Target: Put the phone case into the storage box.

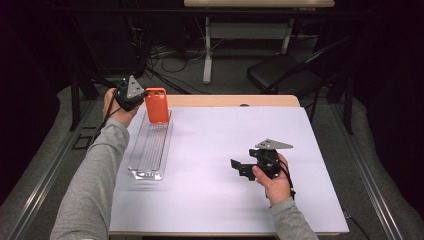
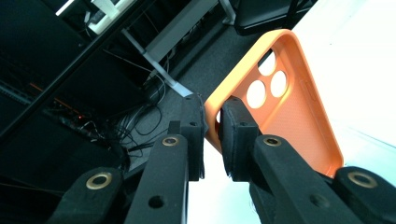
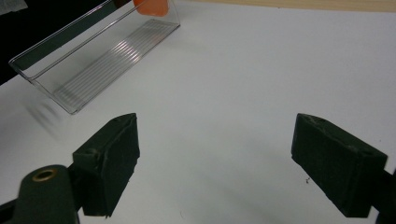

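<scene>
An orange phone case (image 1: 157, 106) stands upright at the far end of a long clear plastic tray (image 1: 148, 150). My left gripper (image 1: 140, 99) is shut on the case's upper side edge. In the left gripper view the two black pads (image 2: 236, 135) pinch the case rim (image 2: 289, 107) near its round camera holes, with my left gripper (image 2: 212, 137) reaching in from below. My right gripper (image 1: 241, 168) rests low over the white table at centre right, jaws wide open with nothing between them. In the right gripper view my right gripper (image 3: 224, 163) faces the tray (image 3: 93, 56) and the case's lower end (image 3: 152, 6).
The white tabletop (image 1: 225, 130) has a wooden strip along its far edge (image 1: 235, 100). Beyond it are a dark floor with cables, a white desk frame (image 1: 207, 50) and a black chair (image 1: 280, 72).
</scene>
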